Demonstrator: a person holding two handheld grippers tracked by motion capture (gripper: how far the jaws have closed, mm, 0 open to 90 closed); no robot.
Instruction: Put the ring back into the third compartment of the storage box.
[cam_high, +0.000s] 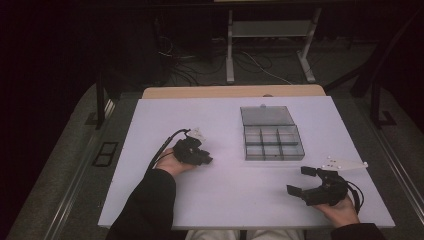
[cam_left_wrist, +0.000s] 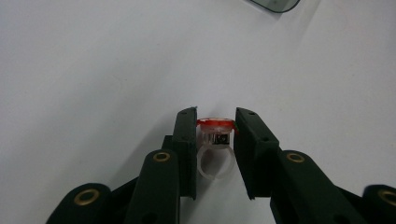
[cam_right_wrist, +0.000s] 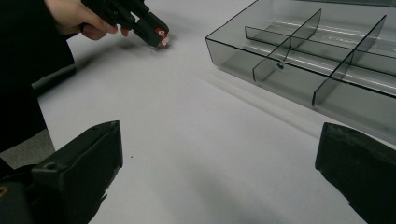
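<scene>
The white surface (cam_high: 175, 200) carries one large thing, a smoky clear box (cam_high: 272, 142) with its lid folded back and its inside cut into small compartments. It stands in the far right part of the surface, and all the compartments seem empty, as far as I can tell.

The left tool (cam_left_wrist: 215, 128) lies to the left of the box, apart from it, low over the surface. Between its jaws there is a small toy ring (cam_left_wrist: 215, 144), with a red top and a pale clear band. The jaws stand narrow, one on each side of the ring; they look pressed on it, so I judge that it is held. From this tool the box lies to the right and a little farther away, and a corner of it shows at the top edge of the left gripper view.

The ring's red top points away from the hand, toward the jaw tips, and the band hangs behind it, toward the hand. So its long axis runs along the jaws.

The right tool (cam_high: 303, 181) is near the front right corner of the surface, jaws wide apart and holding nothing. It is closer to the box, but the left one has the ring, so I think the next move belongs to the left.
</scene>
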